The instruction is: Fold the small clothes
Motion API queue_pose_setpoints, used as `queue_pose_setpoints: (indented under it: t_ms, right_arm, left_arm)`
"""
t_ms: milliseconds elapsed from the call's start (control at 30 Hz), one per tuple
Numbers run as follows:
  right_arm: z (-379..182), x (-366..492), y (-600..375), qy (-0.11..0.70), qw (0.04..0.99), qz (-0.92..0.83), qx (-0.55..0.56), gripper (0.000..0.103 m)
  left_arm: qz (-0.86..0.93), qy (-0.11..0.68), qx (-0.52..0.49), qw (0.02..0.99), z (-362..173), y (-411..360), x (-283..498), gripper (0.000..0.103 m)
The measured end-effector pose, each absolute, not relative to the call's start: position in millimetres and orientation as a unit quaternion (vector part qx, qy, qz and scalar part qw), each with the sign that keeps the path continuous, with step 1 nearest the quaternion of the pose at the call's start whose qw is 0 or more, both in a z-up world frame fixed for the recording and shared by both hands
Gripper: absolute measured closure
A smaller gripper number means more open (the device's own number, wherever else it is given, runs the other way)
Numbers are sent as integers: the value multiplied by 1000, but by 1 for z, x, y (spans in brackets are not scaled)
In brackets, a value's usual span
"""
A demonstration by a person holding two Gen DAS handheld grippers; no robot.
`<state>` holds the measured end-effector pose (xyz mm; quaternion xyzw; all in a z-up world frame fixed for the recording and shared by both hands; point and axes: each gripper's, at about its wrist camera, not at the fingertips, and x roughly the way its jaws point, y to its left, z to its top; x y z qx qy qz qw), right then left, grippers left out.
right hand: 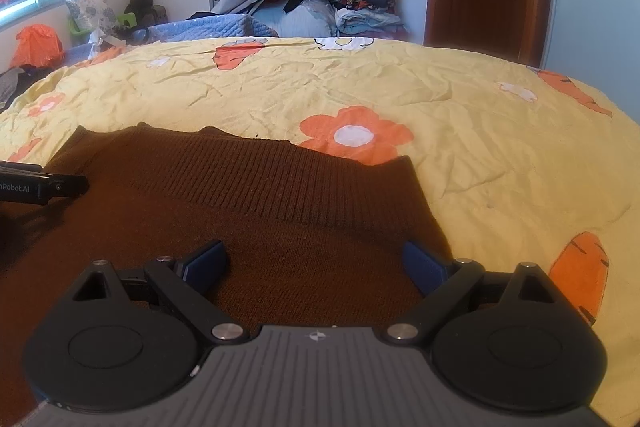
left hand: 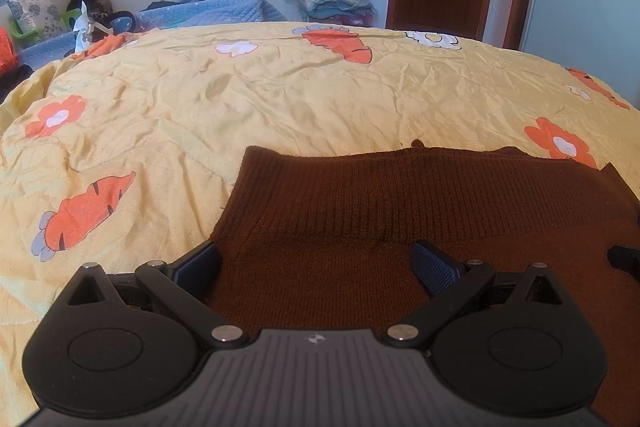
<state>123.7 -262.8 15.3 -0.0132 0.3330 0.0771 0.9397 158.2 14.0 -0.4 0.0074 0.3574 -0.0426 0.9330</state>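
The bed (left hand: 280, 95), under a yellow carrot-print cover, carries a brown knit sweater (left hand: 400, 211) lying flat near its near edge, ribbed hem toward the far side (probably smoothed out ready for a fold). Both claws hang spread above it, pinching nothing: the left claw (left hand: 316, 263) over the sweater's left part, the right claw (right hand: 316, 263) over its right.
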Motion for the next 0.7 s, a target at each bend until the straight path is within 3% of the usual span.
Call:
queue_pose_setpoints:
  t_ms: [700]
  right_arm:
    - [14,124,-253,335,939,65,-39,8]
  left_arm:
    - [-34,361,14,932,2,13,155,0]
